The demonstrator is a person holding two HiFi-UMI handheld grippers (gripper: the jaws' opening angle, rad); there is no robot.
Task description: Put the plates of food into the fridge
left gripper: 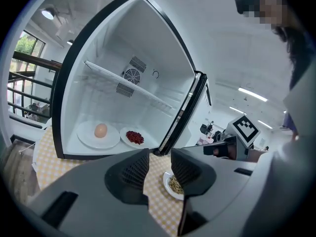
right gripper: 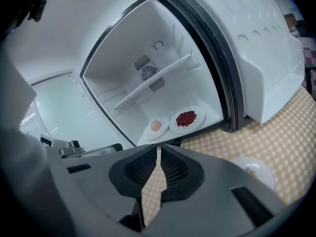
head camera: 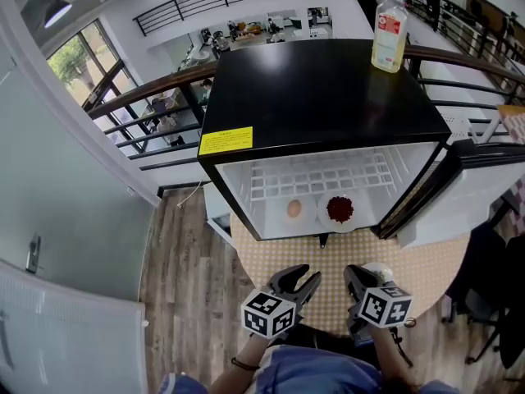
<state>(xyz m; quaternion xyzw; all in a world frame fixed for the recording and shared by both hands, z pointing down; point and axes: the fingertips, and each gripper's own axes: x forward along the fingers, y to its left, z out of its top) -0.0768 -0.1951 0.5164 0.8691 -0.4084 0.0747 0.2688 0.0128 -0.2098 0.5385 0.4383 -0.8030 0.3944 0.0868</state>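
Fridge [head camera: 320, 97] stands open at twelve o'clock, egg plate [head camera: 294, 210] and red-food plate [head camera: 340, 210] inside. Left gripper [head camera: 299, 279] jaws gape empty; right gripper [head camera: 357, 276] jaws sit almost together, gripping nothing.

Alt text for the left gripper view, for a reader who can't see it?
An open mini fridge holds a plate with an egg and a plate of red food on its floor. In front, the left gripper is open and empty, and past it a third plate sits on the checked tablecloth.
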